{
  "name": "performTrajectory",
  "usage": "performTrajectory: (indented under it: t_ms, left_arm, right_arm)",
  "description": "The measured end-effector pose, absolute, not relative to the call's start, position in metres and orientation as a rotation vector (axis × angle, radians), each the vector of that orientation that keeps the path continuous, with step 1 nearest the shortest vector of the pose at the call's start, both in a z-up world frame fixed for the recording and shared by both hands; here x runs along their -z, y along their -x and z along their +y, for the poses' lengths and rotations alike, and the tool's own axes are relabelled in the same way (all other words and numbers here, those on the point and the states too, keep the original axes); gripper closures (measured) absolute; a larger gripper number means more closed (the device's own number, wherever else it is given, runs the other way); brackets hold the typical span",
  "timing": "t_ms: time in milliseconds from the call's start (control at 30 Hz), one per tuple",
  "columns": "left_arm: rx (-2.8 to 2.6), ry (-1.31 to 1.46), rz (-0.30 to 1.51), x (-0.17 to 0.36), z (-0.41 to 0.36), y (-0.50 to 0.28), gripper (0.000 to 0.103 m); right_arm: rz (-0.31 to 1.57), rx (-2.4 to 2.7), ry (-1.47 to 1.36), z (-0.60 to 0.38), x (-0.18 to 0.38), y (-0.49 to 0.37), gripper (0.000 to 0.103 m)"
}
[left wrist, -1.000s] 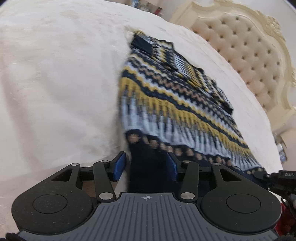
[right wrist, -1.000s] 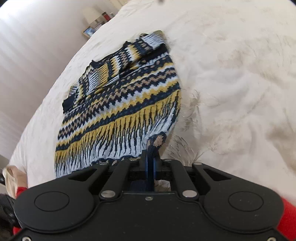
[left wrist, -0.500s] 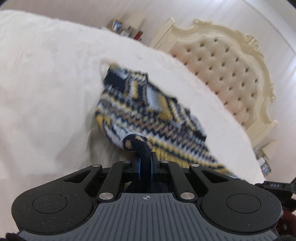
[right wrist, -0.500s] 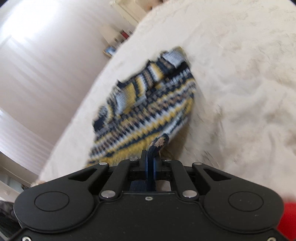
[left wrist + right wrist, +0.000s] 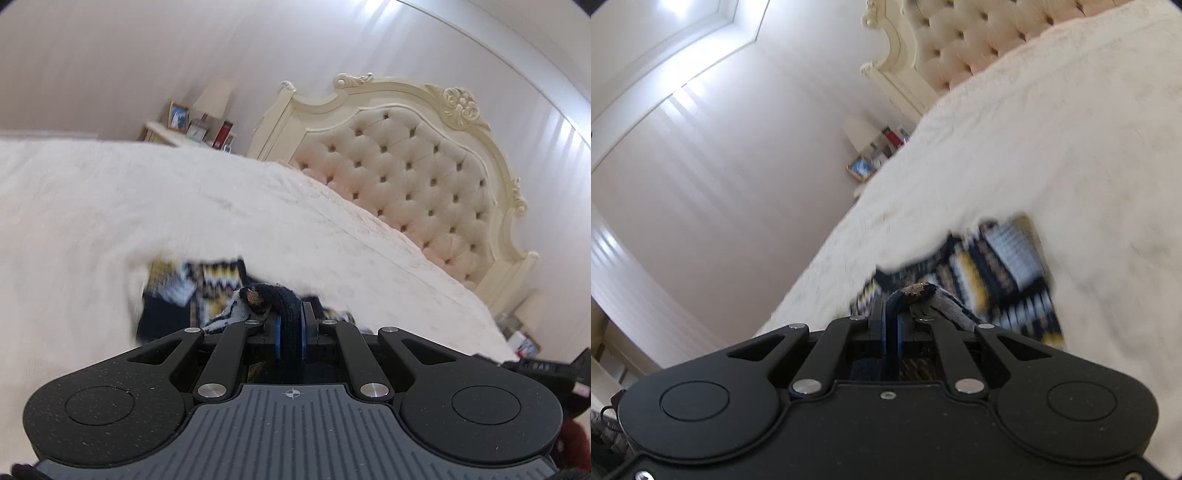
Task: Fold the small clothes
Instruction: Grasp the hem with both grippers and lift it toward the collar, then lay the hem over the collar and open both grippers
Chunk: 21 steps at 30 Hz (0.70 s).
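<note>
Folding looks to be about midway: the patterned knit sweater [image 5: 207, 291] lies on the white bedspread [image 5: 110, 206] with its dark hem edge raised off the bed at both corners, the far part still flat and blurred, so the fold has yet to be laid down and pressed. The left gripper [image 5: 290, 328] is clamped tight on one hem corner and the right gripper [image 5: 891, 325] is clamped on the other. Both are held above the bed, pointing slightly downward toward the padded headboard [image 5: 413, 177].
</note>
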<state>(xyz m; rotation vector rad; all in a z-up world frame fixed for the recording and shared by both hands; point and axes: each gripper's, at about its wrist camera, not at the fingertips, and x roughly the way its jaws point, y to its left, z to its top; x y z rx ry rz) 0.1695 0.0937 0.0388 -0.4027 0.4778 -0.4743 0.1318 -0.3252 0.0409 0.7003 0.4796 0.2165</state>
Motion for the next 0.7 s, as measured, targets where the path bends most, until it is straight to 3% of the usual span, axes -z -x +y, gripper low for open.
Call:
performTrajectory:
  t_ms: [200,500,533,600,633,700]
  left_arm:
    - [0.441,0.368,0.487,-0.038,0.07,-0.236,0.094]
    - [0.361,0.249,0.617,0.011,0.041,-0.317,0.089]
    - [0.361,0.256,0.638,0.016,0.04,-0.324,0.086]
    - [0.343,0.29,0.684,0.024,0.043,-0.334,0.064]
    - [0.323,0.306,0.692,0.026,0.046,-0.337,0.058]
    - [0.295,0.333,0.664,0.026,0.055,-0.335,0.041]
  right_arm:
    - [0.466,-0.18,-0.68,-0.33,-0.03,-0.216,0.09]
    - [0.594,-0.068,-0.636,-0.337,0.024,-0.304,0.089]
    - [0.608,-0.059,-0.627,-0.336,0.029,-0.311,0.084]
    - [0.619,-0.045,-0.637,-0.339,0.038,-0.316,0.082]
    - [0.618,-0.043,-0.656,-0.342,0.041,-0.316,0.08]
    - [0.586,-0.036,-0.69,-0.347,0.042,-0.31,0.055]
